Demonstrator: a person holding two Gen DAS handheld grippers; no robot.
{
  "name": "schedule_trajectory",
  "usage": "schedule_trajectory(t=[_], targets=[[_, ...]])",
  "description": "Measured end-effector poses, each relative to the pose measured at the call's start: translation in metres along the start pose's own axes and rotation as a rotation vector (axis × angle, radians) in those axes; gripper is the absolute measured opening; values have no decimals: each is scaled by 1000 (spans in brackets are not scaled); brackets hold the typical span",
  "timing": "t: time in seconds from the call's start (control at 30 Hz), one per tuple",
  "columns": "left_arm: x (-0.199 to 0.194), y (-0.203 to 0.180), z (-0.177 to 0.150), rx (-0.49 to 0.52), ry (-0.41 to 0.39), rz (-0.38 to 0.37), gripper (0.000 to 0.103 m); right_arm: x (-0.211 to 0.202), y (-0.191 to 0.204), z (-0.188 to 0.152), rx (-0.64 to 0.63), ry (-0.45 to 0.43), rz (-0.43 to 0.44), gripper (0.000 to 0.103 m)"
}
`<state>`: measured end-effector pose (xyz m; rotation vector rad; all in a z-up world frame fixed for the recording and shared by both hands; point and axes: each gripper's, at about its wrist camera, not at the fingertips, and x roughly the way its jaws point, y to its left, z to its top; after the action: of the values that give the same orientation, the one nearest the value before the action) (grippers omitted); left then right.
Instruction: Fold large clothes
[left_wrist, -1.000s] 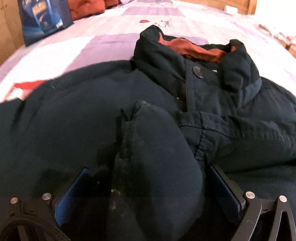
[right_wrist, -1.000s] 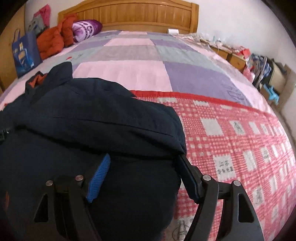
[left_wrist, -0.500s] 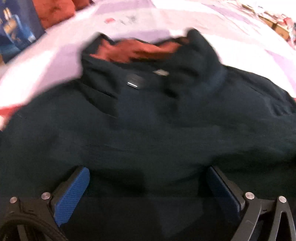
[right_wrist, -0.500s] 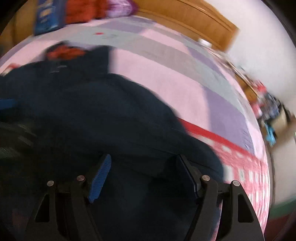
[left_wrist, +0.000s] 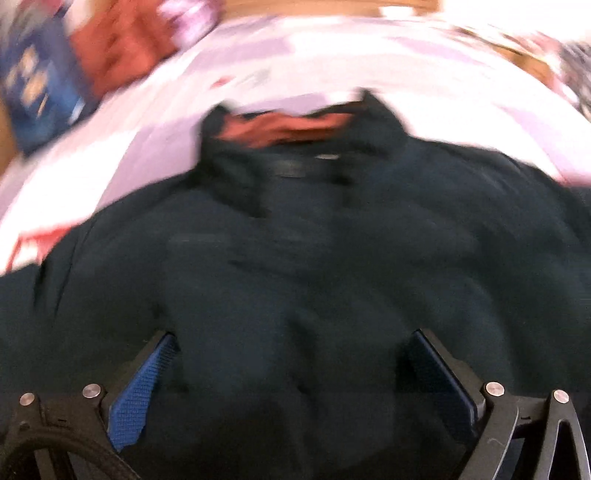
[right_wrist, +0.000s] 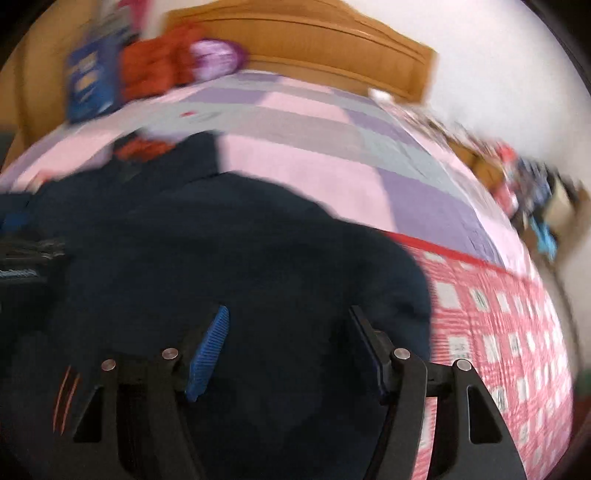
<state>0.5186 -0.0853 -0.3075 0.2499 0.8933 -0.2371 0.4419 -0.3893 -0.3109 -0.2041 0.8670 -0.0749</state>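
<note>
A large dark navy jacket (left_wrist: 295, 258) with a rust-red collar lining (left_wrist: 280, 127) lies spread on the bed. My left gripper (left_wrist: 291, 354) is open, its blue-padded fingers wide apart over the jacket's middle, nothing between them. In the right wrist view the jacket (right_wrist: 240, 258) fills the lower left, its right edge over the red checked cover. My right gripper (right_wrist: 290, 332) is open above the jacket. Both views are motion-blurred.
The bed has a pink and purple patchwork cover (right_wrist: 314, 155) and a red checked blanket (right_wrist: 498, 332). A blue bag (right_wrist: 92, 81), orange cloth (right_wrist: 155, 70) and purple pillow (right_wrist: 216, 59) sit by the wooden headboard (right_wrist: 314, 40). Clutter lines the right wall (right_wrist: 528, 184).
The left gripper let go of the sleeve fold it was around and drew back above the jacket. The right gripper also pulled back and up, away from the jacket's edge.
</note>
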Motion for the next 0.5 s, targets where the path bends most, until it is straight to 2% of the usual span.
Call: schedule_trajectory(t=[0.07,0.13,0.2,0.23,0.27,0.33,0.43,0.5], targets=[[11,-3,-6,82,-12,56,103,2,17,-12,-77,15,0,68],[15,18,-17,35,0,43,103,10,2,-23,-65,37,-39,68],[22,58,-21,-95,40,36,103,14,-45,-32,70,69,-121,68],[21,71,-24,-134,48,0,103,14,-77,-41,167,91,-183,69],[21,78,-26,-146,54,-20,103,14,-105,-50,266,112,-187,72],[11,83,-31,-126,31,-24,103,10,-133,-59,338,155,-251,72],[-8,96,-40,-164,-5,-45,103,-9,-122,-52,297,111,-293,72],[-18,101,-44,-216,-17,-58,103,-21,-88,-38,233,46,-237,72]])
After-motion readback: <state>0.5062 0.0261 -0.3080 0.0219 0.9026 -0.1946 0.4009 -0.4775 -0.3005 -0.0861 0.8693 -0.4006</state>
